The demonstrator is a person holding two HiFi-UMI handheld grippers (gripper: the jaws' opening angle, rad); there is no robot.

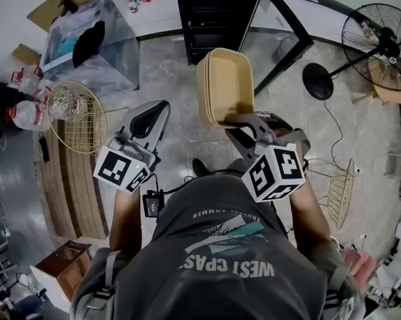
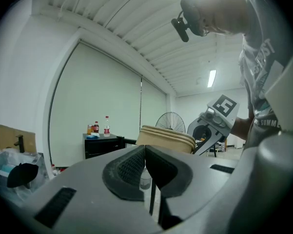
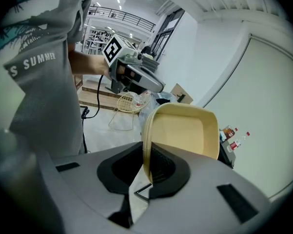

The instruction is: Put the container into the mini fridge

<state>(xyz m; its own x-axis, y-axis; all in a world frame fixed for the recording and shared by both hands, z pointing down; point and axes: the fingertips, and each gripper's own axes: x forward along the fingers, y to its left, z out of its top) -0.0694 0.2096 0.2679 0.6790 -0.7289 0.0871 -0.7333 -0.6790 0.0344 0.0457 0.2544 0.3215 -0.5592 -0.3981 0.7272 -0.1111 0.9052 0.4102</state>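
Observation:
A beige plastic container [image 1: 225, 85] hangs tilted on its edge above the floor, and its open hollow faces the right gripper view [image 3: 185, 130]. My right gripper [image 1: 239, 121] is shut on its rim, with the thin edge pinched between the pads [image 3: 147, 167]. My left gripper [image 1: 159, 109] is beside it on the left, shut [image 2: 144, 150] with nothing in it. The black mini fridge [image 1: 213, 12] stands ahead against the wall. The left gripper view shows the fridge [image 2: 103, 145] behind the container [image 2: 166, 138].
Bottles [image 2: 106, 126] stand on top of the fridge. A clear plastic bin [image 1: 87, 39] and a round wire basket [image 1: 80, 115] are to the left, with a wooden bench [image 1: 60, 179] below them. A standing fan [image 1: 380, 32] and a wire chair [image 1: 340, 192] are to the right.

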